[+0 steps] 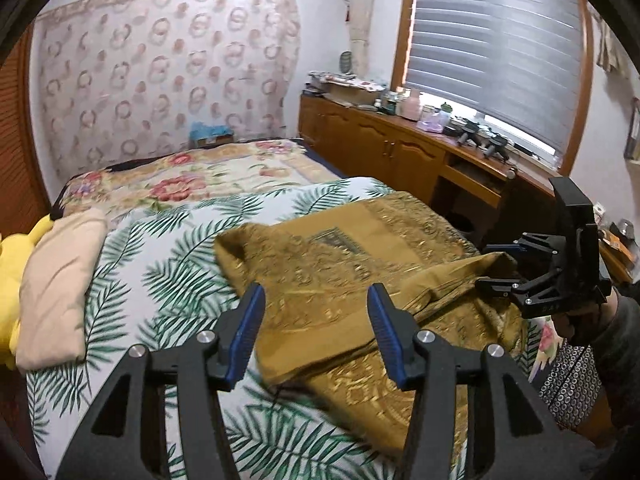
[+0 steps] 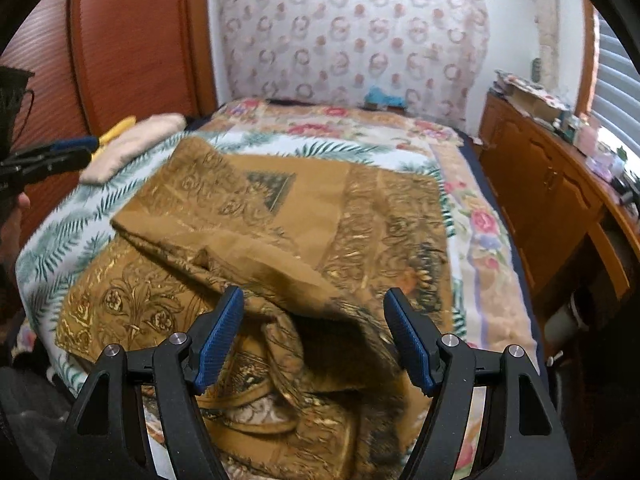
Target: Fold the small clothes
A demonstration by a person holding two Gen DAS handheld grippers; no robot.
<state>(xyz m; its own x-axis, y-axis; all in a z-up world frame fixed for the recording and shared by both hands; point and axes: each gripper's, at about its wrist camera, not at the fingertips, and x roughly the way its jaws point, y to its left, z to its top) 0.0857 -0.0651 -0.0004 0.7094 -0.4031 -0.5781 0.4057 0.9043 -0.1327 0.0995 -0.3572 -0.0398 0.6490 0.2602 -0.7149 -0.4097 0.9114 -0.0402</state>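
Note:
A mustard-gold patterned cloth lies partly folded and rumpled on the palm-leaf bedspread; it also shows in the right wrist view. My left gripper is open just above the cloth's near left edge, holding nothing. My right gripper is open, its fingers either side of a raised fold of the cloth. In the left wrist view the right gripper sits at the cloth's right corner, with cloth between its open jaws.
A folded beige garment lies at the bed's left edge over something yellow. A wooden cabinet with clutter runs along the right under the window. A floral blanket covers the far bed. A wooden headboard stands left.

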